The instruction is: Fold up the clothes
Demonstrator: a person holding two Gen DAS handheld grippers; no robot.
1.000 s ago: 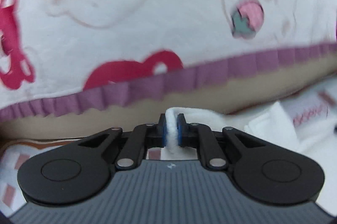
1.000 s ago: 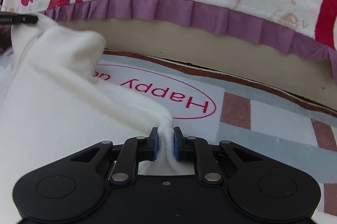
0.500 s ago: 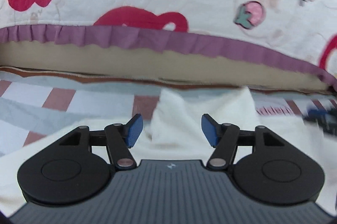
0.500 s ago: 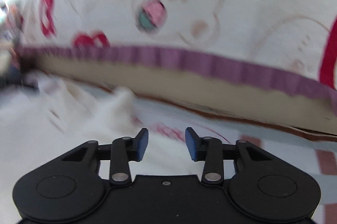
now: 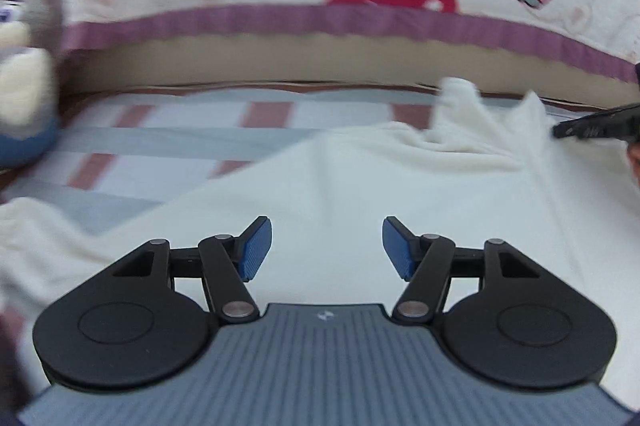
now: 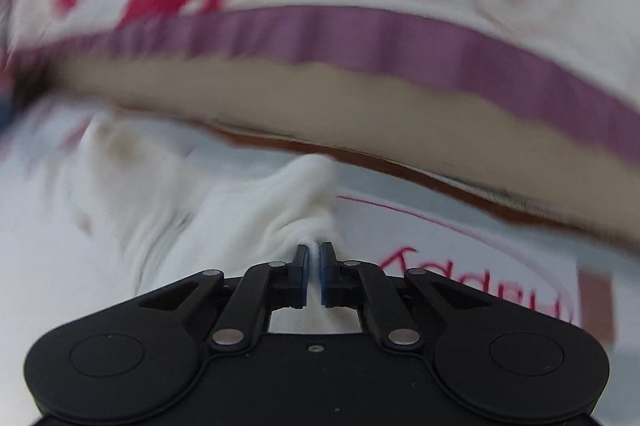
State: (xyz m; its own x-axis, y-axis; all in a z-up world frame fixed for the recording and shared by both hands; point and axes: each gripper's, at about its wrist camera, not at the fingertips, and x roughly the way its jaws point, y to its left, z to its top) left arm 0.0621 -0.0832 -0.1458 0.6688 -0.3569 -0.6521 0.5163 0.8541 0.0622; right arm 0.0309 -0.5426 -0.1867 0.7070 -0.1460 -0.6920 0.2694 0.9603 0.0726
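Soft white fleece garment (image 5: 360,177) spread on the striped bed sheet (image 5: 168,141), one edge pinched.
The right gripper (image 6: 314,258) is clamped on a bunched edge; the left gripper (image 5: 326,246) hangs wide apart above the cloth. It looks light, limp and thick: best held at hems or corners.

1. The left hand-held gripper (image 5: 327,246) has a grey-blue ribbed body with a small pale mark at its front edge.
2. Two black rounded housings flank it, each with a circular recess.
3. Black linkage arms carry silver pivot pins.
4. Its fingers (image 5: 256,248) bear blue ridged pads.
5. The right hand-held gripper (image 6: 314,268) has a plain black body with one small screw, black linkages, silver pins and blue pads.
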